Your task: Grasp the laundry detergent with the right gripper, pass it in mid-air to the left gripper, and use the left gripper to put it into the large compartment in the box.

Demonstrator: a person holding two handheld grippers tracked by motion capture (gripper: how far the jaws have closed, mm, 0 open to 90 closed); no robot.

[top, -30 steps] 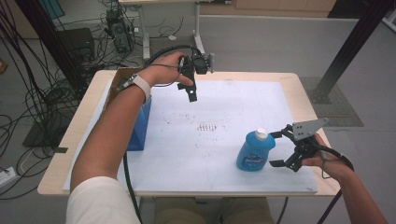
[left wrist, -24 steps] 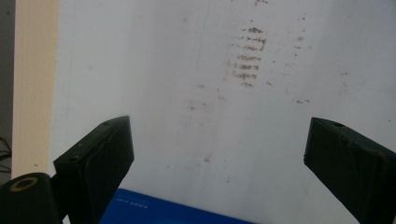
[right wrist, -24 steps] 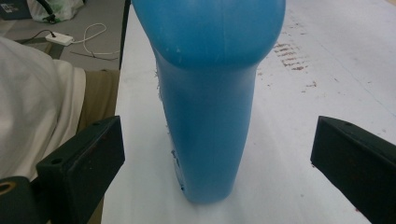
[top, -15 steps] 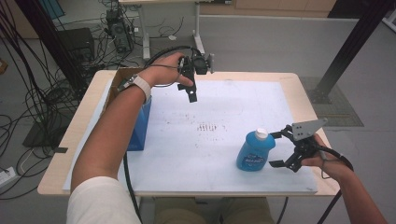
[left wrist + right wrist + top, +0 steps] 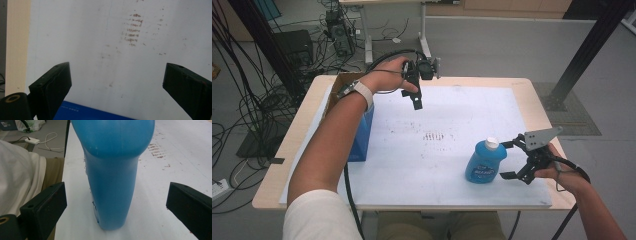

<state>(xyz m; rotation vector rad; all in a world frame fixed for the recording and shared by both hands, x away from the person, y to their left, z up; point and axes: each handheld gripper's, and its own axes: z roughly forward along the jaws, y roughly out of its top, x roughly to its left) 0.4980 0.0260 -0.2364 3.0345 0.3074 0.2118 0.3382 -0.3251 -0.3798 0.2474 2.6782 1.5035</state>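
While it stands upright on the white sheet, the bottle is the thing at hand:

Bottle: blue, smooth glossy plastic, broad rounded shoulders above a narrower flat-sided body; it stands near the table's front right, free of both jaws.
Cap: white, round, on top of the bottle.
Label: darker blue with light lettering, too small to read.
Right gripper: jaws spread wide, one on either side of the bottle and apart from it; in the right gripper view the bottle rises between the two black, matte, blocky jaws with clear gaps on both sides.
Plate: grey, three-cornered, flat, on top of the right gripper.
Sheet: white, smooth, scuffed with rows of small brown marks near its middle.
Left gripper: held above the far side of the sheet, jaws spread with nothing between them.
Box: blue, straight-edged, at the sheet's left side beside the forearm; white print on its edge cannot be read.
Table: pale wood, rounded corners, showing around the sheet.
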